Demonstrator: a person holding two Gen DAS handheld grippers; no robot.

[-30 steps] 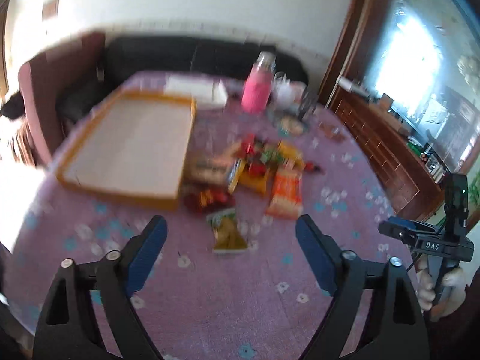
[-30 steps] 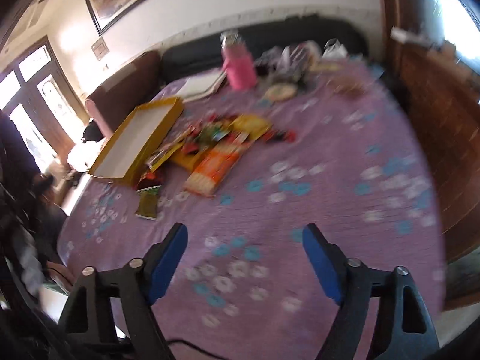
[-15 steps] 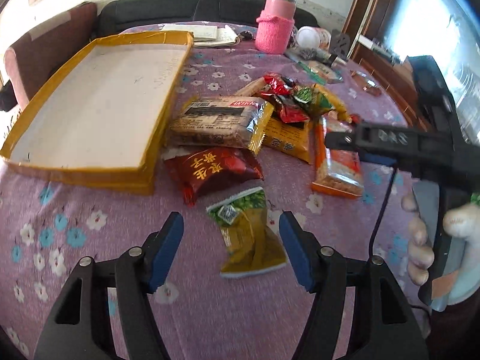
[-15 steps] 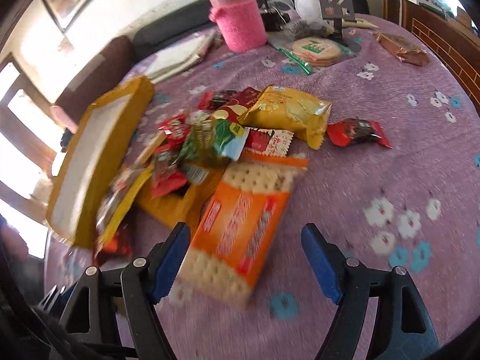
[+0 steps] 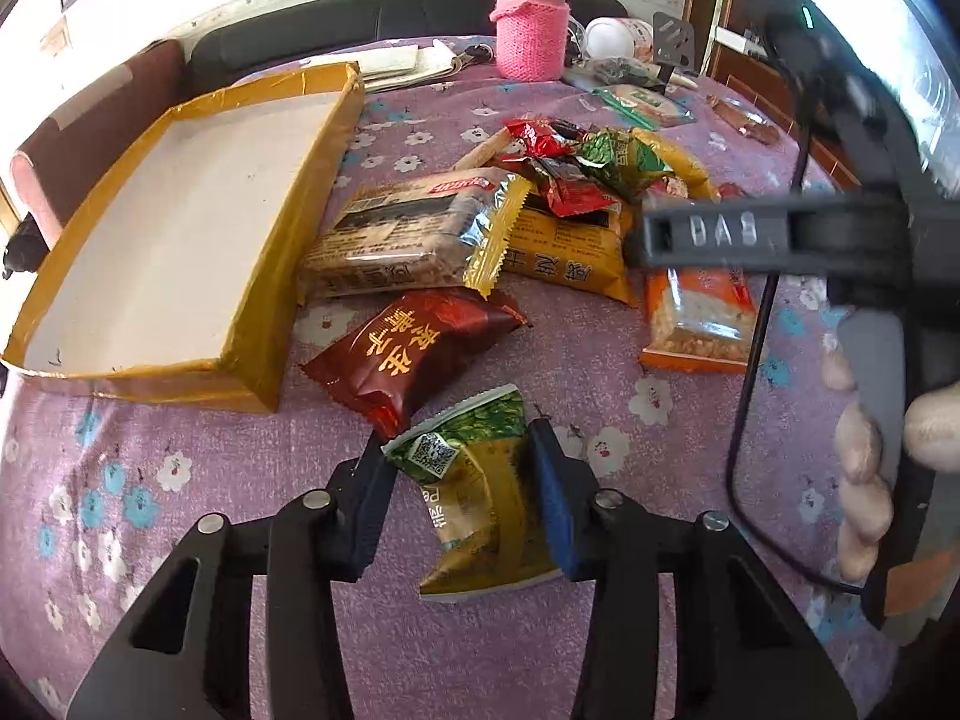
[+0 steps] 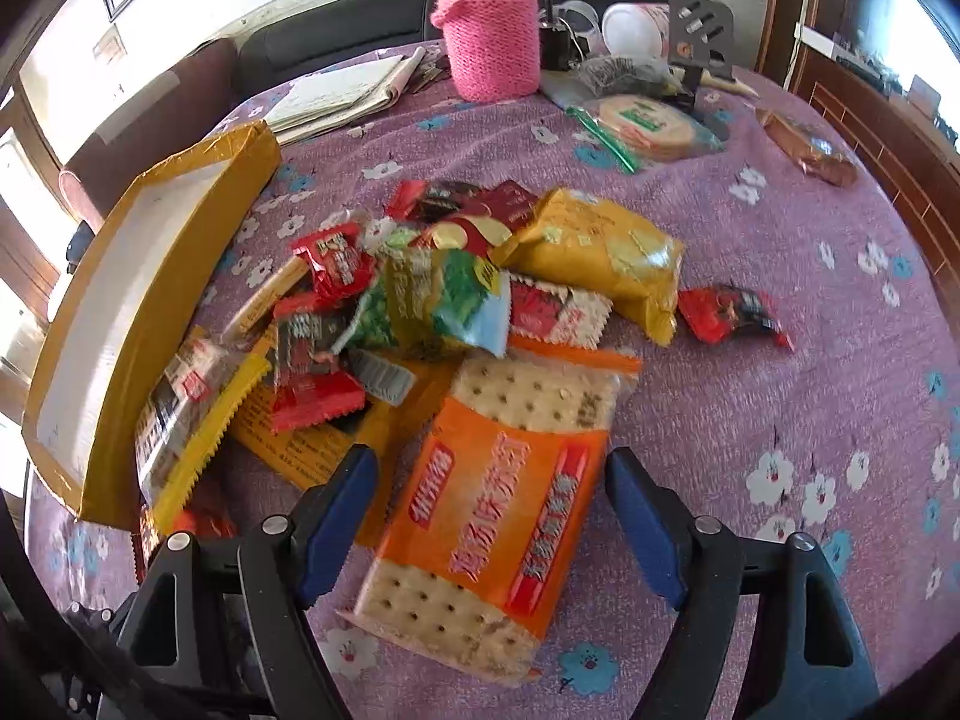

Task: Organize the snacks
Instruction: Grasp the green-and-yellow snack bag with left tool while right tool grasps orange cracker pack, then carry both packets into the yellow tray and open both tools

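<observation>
A pile of snack packets lies on the purple flowered tablecloth (image 5: pixel 600 324) beside an empty yellow cardboard tray (image 5: pixel 180 228). My left gripper (image 5: pixel 459 480) has its blue pads against both sides of a green-and-yellow snack packet (image 5: pixel 480 498) lying nearest me. A dark red packet (image 5: pixel 414 354) lies just beyond it. My right gripper (image 6: pixel 489 510) is open, its fingers astride an orange cracker packet (image 6: pixel 504 498) on the cloth without touching it. That gripper's body (image 5: pixel 780 228) shows at the right of the left wrist view.
A pink knit-covered bottle (image 6: pixel 489 30), papers (image 6: pixel 342 90), a bagged round flatbread (image 6: pixel 645 120) and small clutter stand at the table's far side. A lone red packet (image 6: pixel 735 315) lies right of the pile. A dark sofa runs behind the table.
Both grippers moved down and forward to the snacks. The left gripper's fingers narrowed onto the green-and-yellow packet. The right gripper came astride the orange cracker packet, still wide.
</observation>
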